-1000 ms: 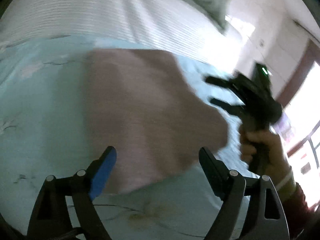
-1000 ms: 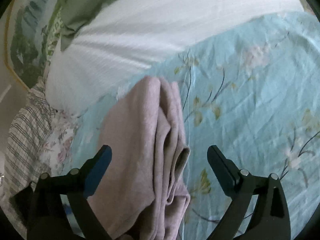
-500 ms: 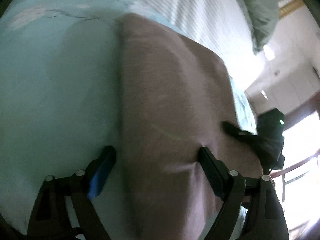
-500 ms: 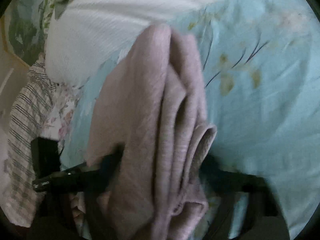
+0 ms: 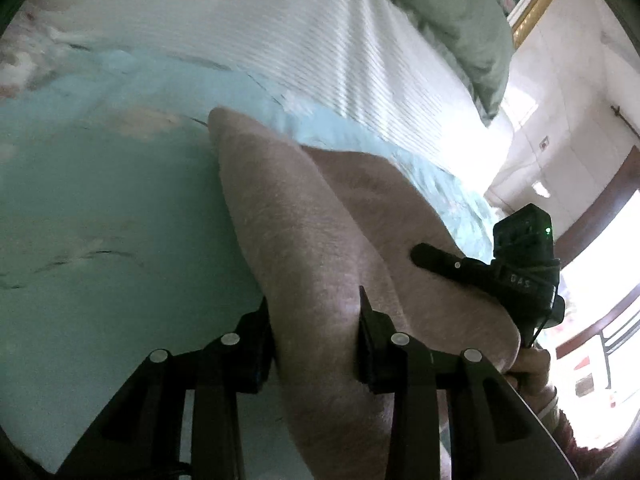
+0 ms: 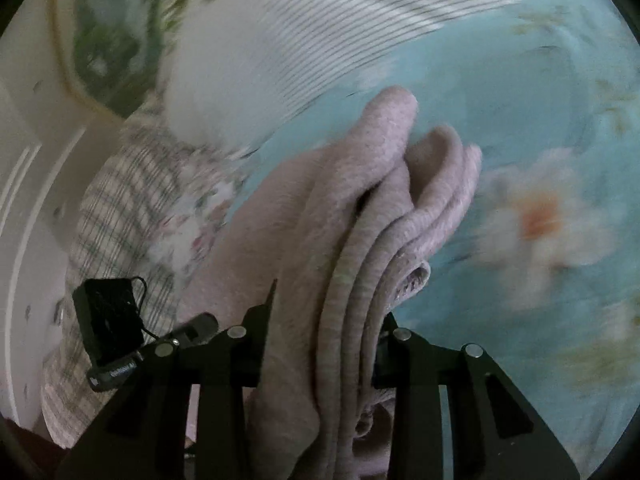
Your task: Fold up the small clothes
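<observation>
1. A bedroom in a home is indicated: a bed is spread with a light-blue floral sheet, seen across the right half of the right wrist view.
2. A white ribbed blanket is laid over the bed toward 12 o'clock in the left wrist view.
3. A grey-green pillow is seen at 1 o'clock there.
4. A plaid cloth is seen at 9 o'clock in the right wrist view.
5. White walls and a brown-framed bright doorway are seen at 3 o'clock in the left wrist view.
</observation>
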The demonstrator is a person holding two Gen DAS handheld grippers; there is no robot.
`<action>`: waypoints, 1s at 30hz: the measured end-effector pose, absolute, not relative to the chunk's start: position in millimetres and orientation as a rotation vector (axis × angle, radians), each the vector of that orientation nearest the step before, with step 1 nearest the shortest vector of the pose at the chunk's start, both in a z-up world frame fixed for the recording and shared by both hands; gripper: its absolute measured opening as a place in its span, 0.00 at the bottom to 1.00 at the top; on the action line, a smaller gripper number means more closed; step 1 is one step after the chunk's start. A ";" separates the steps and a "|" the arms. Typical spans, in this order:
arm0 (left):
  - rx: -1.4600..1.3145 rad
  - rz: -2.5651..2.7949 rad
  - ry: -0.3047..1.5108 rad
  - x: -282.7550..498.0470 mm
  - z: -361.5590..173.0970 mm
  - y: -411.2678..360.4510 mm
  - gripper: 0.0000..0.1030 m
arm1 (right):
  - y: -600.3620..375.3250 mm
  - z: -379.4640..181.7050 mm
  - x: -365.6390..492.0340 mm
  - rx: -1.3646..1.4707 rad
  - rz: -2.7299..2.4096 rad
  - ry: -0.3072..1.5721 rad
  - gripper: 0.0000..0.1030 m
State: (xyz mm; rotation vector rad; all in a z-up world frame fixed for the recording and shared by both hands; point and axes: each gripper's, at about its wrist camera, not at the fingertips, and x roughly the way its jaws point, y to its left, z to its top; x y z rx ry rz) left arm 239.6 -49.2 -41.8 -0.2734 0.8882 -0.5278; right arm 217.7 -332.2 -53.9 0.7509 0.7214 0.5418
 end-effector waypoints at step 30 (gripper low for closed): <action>-0.188 -0.225 0.833 125.6 -70.8 40.2 0.59 | -287.4 -51.2 202.1 0.558 0.378 0.748 0.68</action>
